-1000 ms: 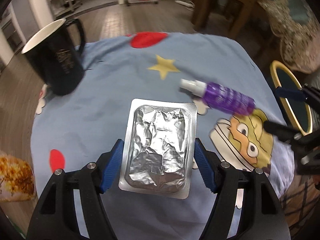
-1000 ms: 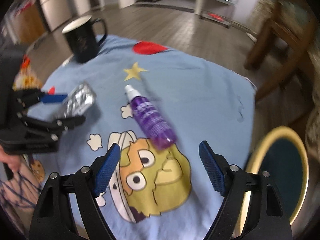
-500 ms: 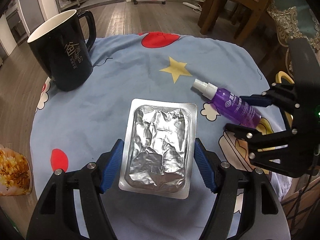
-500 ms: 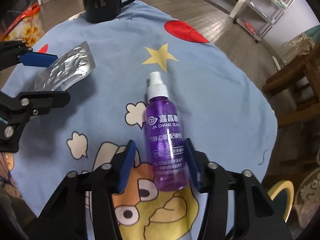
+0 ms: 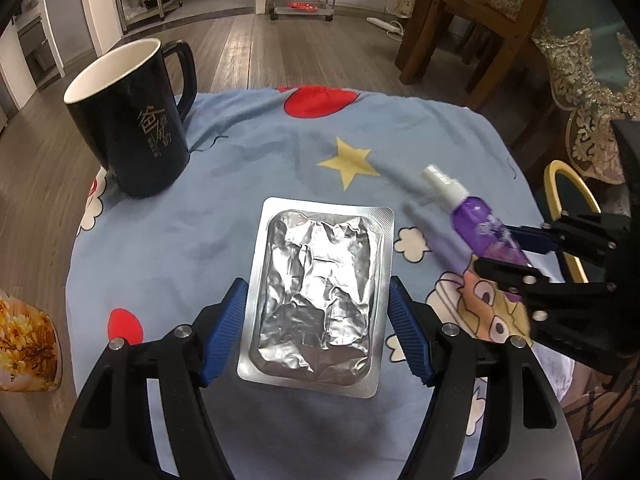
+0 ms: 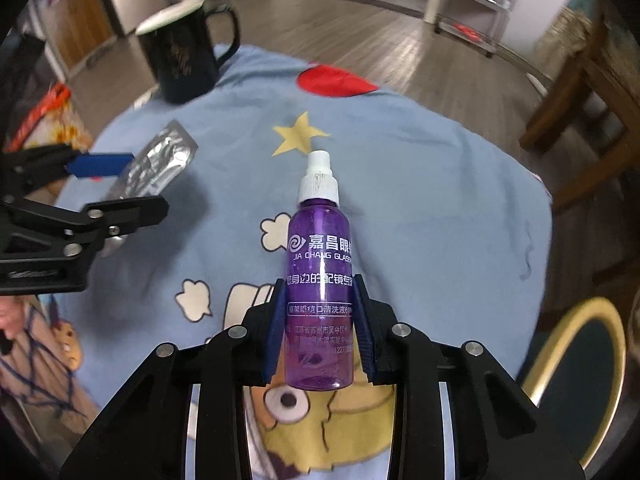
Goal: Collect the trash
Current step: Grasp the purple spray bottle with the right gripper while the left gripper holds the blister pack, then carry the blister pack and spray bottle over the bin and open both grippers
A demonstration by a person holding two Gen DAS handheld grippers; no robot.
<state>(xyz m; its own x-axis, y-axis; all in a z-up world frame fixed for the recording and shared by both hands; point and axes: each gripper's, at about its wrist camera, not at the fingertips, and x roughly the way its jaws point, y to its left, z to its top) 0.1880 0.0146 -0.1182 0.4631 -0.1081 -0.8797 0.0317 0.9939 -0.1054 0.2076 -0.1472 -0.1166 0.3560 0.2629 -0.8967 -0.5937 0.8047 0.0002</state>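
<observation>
My left gripper (image 5: 314,328) is shut on a crumpled silver foil tray (image 5: 316,300) and holds it by its long sides over the blue cartoon cloth (image 5: 240,184). The tray also shows in the right wrist view (image 6: 156,164), tilted between the left gripper's fingers. My right gripper (image 6: 320,328) is shut on a purple spray bottle (image 6: 320,292) with a white nozzle, pads on both sides of its body. In the left wrist view the bottle (image 5: 480,224) is blurred and raised at the right.
A black mug (image 5: 132,120) stands at the cloth's far left. A gold-rimmed bin (image 6: 576,376) sits on the floor to the right of the table. A patterned bag (image 5: 24,344) is at the left. Wooden chairs (image 5: 472,20) stand behind.
My right gripper came in over the purple bottle and shut on it. The bottle now sits off the cloth and moves. My left gripper kept its hold on the foil tray.
</observation>
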